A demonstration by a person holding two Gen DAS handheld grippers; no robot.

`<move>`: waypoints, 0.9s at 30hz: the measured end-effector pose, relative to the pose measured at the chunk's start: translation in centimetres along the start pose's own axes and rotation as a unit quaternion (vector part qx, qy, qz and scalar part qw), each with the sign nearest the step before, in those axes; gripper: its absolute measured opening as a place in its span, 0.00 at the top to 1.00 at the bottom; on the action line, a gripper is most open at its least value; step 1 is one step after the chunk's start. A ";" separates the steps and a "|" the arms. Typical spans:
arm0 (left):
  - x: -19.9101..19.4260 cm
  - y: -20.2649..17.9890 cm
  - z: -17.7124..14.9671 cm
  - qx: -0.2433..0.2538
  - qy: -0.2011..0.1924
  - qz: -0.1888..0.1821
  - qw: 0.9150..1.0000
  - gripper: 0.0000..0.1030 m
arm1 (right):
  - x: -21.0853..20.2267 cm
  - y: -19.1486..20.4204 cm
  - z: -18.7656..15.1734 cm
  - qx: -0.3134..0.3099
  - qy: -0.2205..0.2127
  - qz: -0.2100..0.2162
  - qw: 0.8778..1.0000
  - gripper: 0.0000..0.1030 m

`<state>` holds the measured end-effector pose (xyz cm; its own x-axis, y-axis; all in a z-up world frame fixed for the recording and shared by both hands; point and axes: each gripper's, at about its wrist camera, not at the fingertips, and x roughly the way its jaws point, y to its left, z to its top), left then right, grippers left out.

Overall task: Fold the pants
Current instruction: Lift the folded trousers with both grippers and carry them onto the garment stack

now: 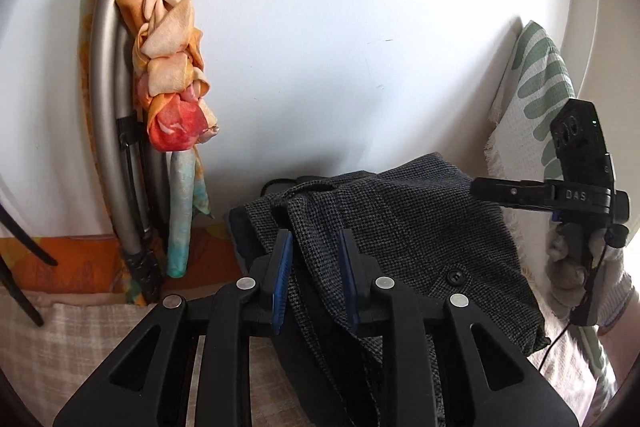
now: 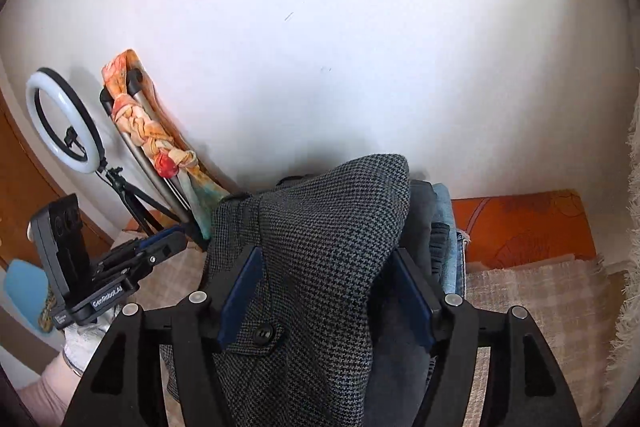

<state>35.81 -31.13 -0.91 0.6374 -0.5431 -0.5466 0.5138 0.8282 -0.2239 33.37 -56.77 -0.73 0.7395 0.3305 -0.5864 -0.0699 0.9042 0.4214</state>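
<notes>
Two claws: both were at the grey houndstooth pants (image 1: 404, 223)
Pants: bunched on a beige checked cover (image 2: 532, 291), near the white wall
Left claw (image 1: 316, 279): jaws partly apart, a fold between them
Right claw (image 2: 324, 291): jaws wide, cloth draped between

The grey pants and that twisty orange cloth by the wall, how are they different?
The grey pants are dark with a tiny check weave; the orange cloth is bright orange, red and cream. The pants are bunched between the fingers of the left gripper and the right gripper; the cloth hangs knotted along a metal frame, touched by neither. The pants show a black button; the cloth shows none. Both are soft fabric.
</notes>
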 end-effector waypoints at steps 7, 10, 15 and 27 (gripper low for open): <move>1.0 -3.8 -2.1 0.056 0.047 -0.058 0.996 0.79 | 1.6 -0.7 1.1 0.014 0.001 -0.048 0.999 0.64; 3.2 -4.2 -3.7 0.061 0.077 -0.053 0.994 0.79 | 2.6 -0.3 0.7 -0.019 0.010 -0.103 0.994 0.67; 3.6 -3.3 -5.6 0.048 0.093 -0.054 0.993 0.79 | 3.8 -1.6 0.4 -0.024 0.019 -0.170 0.985 0.73; -0.8 -2.3 -5.8 0.031 0.099 -0.042 0.994 0.58 | 2.0 -0.2 0.1 -0.037 -0.002 -0.238 0.970 0.49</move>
<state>30.73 -31.78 -4.64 0.4687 -0.5673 -0.6771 0.5992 0.7674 -0.2282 34.91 -56.29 -1.96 0.7025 -0.1312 -0.6995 0.2332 0.9710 0.0520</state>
